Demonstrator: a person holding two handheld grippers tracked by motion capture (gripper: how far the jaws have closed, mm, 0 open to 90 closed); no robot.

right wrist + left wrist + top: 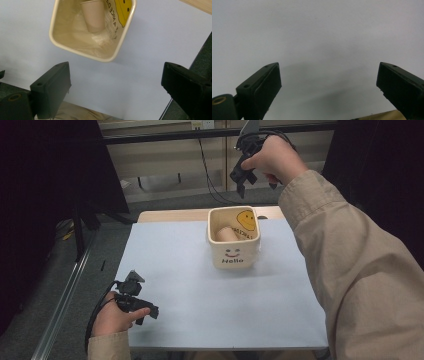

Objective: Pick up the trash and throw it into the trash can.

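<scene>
A cream square bin marked "Hello" with a yellow smiley stands at the back middle of the pale blue mat. A tan paper cup lies inside it, seen from above as the cup leaning in the bin beside crumpled clear plastic. My right gripper is held high beyond the bin, open and empty; its jaws stand wide apart around the right gripper midpoint. My left gripper rests low near the mat's front left corner, open and empty, looking at bare mat between the left gripper jaws.
The mat covers a wooden table whose far edge shows behind the bin. Black cables hang behind the table. A metal rail runs along the floor at the left. The person's right sleeve spans the mat's right side.
</scene>
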